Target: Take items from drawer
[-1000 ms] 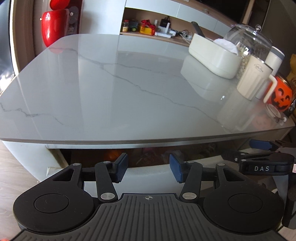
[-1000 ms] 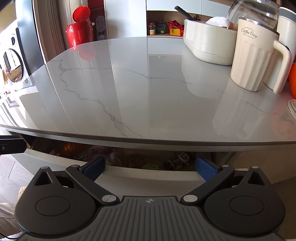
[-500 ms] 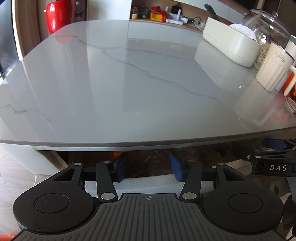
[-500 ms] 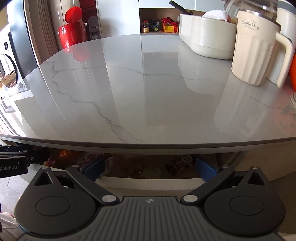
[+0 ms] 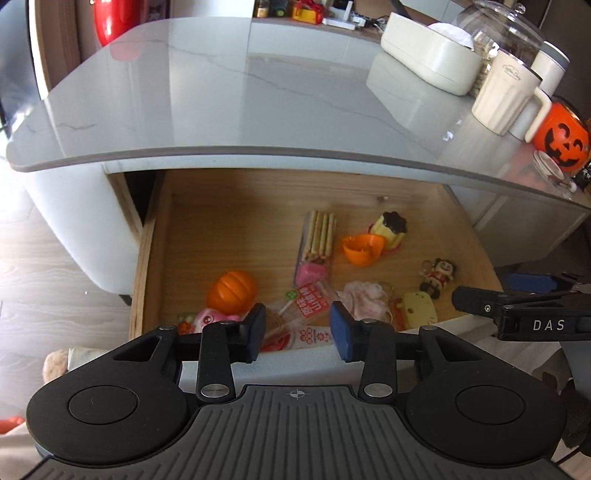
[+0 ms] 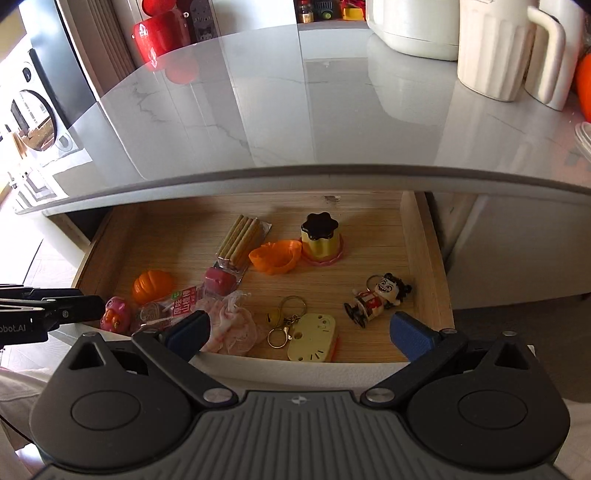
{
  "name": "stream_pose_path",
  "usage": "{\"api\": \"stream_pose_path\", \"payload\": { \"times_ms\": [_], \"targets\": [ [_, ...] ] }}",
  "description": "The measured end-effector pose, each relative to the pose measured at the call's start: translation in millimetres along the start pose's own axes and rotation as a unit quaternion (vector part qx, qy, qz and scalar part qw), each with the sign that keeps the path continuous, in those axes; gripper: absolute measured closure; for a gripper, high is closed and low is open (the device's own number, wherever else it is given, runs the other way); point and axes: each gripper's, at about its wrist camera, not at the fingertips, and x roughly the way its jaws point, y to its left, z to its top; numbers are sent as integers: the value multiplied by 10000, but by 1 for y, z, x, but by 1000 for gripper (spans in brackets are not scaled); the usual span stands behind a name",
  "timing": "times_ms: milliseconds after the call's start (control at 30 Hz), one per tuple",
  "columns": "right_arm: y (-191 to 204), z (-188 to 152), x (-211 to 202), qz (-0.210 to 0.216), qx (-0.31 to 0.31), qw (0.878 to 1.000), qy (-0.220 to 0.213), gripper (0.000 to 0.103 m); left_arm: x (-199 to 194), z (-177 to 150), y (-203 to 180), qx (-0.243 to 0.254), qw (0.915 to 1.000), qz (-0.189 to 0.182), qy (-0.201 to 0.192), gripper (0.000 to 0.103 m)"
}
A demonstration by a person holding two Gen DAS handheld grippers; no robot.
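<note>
A wooden drawer (image 5: 229, 236) stands pulled out under the marble tabletop (image 5: 258, 110). In it lie an orange pumpkin toy (image 5: 231, 291), a pack of biscuit sticks (image 5: 319, 236), an orange shell (image 5: 362, 249), a yellow pudding toy (image 6: 319, 236), a doll keychain (image 6: 376, 297), a yellow keychain (image 6: 314, 338), a pink pouch (image 6: 232, 325) and a red snack packet (image 5: 310, 306). My left gripper (image 5: 298, 334) hovers over the drawer's front edge above the snack packet; its jaws are closing and the pads touch nothing. My right gripper (image 6: 299, 332) is wide open above the yellow keychain, holding nothing.
On the tabletop's right side stand a white tub (image 5: 424, 62), a cream mug (image 5: 506, 96), a glass dome jar (image 5: 498, 29) and an orange jack-o'-lantern bucket (image 5: 563, 142). A red appliance (image 6: 159, 33) sits beyond the far left corner. Wood floor (image 5: 55, 258) lies left of the drawer.
The drawer has gone from a narrow slit to wide open, showing its contents. Both grippers have drawn back from the table. The left jaws have narrowed; the right jaws stay wide.
</note>
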Motion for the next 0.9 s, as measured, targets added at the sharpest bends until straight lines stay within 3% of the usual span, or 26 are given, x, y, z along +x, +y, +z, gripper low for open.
{"api": "stream_pose_path", "payload": {
  "times_ms": [200,300,533,900],
  "targets": [
    [6,-38,-21,-37,-56,9995,-298,0,-26,-39,-25,174,9972,501,-530,78],
    [4,-44,-25,-40,-94,9993,-368,0,-28,-43,-33,270,9951,641,-701,79],
    [2,-42,-25,-55,-24,9992,-402,0,-30,-40,-27,39,9966,483,-667,79],
    [5,-46,-24,-84,-87,9989,-455,0,-15,-31,-28,-94,9975,573,-413,79]
  ]
}}
